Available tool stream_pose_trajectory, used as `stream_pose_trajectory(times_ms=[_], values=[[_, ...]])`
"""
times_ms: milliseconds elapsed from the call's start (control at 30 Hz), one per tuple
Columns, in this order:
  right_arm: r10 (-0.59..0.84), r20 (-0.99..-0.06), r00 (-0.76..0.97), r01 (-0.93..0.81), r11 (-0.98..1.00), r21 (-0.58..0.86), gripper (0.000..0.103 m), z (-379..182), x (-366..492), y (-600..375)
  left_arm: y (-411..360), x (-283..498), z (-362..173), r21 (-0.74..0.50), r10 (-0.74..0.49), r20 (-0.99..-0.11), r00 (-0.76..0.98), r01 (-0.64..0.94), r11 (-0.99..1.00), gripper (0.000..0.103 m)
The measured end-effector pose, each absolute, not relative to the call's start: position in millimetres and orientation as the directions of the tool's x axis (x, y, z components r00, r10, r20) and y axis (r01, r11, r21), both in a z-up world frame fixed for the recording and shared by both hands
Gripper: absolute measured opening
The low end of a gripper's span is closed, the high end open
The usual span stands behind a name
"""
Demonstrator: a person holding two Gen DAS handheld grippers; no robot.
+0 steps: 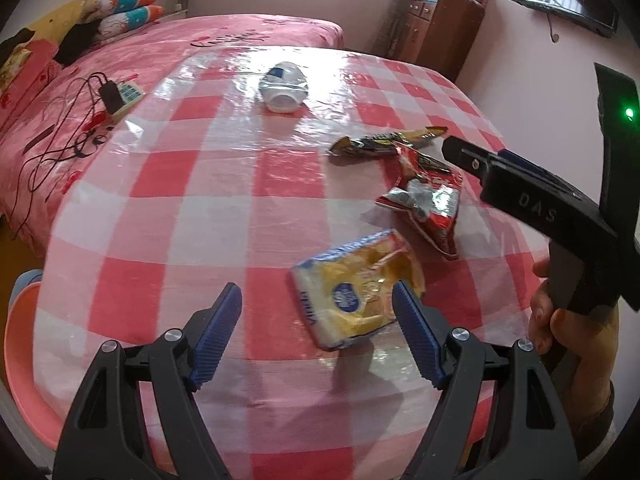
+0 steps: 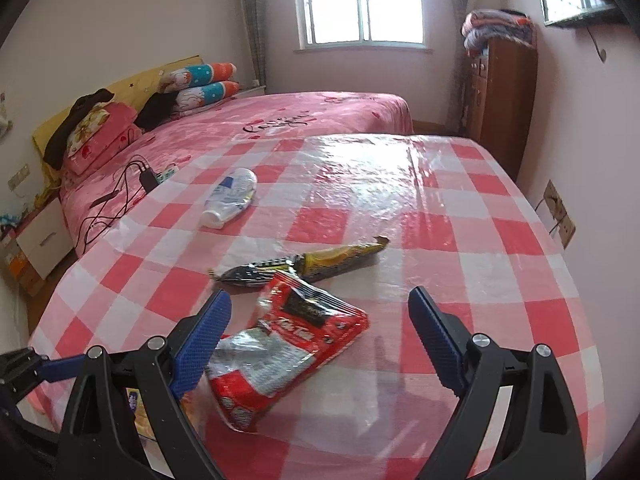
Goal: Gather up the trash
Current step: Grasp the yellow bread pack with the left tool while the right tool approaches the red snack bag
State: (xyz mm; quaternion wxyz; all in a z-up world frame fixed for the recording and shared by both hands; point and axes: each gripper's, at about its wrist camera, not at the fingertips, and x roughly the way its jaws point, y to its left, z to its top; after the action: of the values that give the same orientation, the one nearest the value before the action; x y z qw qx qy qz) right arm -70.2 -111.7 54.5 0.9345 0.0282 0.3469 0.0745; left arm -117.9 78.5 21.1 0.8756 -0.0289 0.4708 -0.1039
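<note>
Trash lies on a red-and-white checked table (image 1: 180, 208). A yellow wrapper (image 1: 356, 292) lies by my open left gripper (image 1: 318, 332), touching its right finger (image 1: 416, 332). A red snack bag (image 1: 428, 196) (image 2: 280, 352) lies between the jaws of my open right gripper (image 2: 320, 340), which hovers above it. A black-and-yellow wrapper (image 1: 384, 140) (image 2: 304, 264) lies just beyond the bag. A white squashed bottle (image 1: 284, 88) (image 2: 230, 200) lies farther back. The right gripper's body (image 1: 520, 192) shows in the left wrist view.
A pink bed (image 2: 280, 120) with pillows, a charger and cables (image 1: 108, 96) stands behind the table. A wooden cabinet (image 2: 504, 100) with folded blankets is at the back right. A pink basin (image 1: 24, 360) sits low at the table's left edge.
</note>
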Motion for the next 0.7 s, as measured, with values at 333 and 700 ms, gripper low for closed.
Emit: stream_pose_trajectory(times_ms=[333, 700], values=[[0.221, -0.682, 0.698, -0.042, 0.962, 0.269, 0.089, 45.9, -55.5, -169.5, 49.5, -120.8, 16.7, -0.116, -0.224, -0.827, 0.515, 0.233, 0.966, 0.078], [0.339, -0.718, 0.608, -0.168, 0.938, 0.302, 0.089, 35.6, -53.6, -141.4, 39.4, -107.2, 8.8, -0.09, -0.187, -0.837, 0.514, 0.208, 0.974, 0.079]])
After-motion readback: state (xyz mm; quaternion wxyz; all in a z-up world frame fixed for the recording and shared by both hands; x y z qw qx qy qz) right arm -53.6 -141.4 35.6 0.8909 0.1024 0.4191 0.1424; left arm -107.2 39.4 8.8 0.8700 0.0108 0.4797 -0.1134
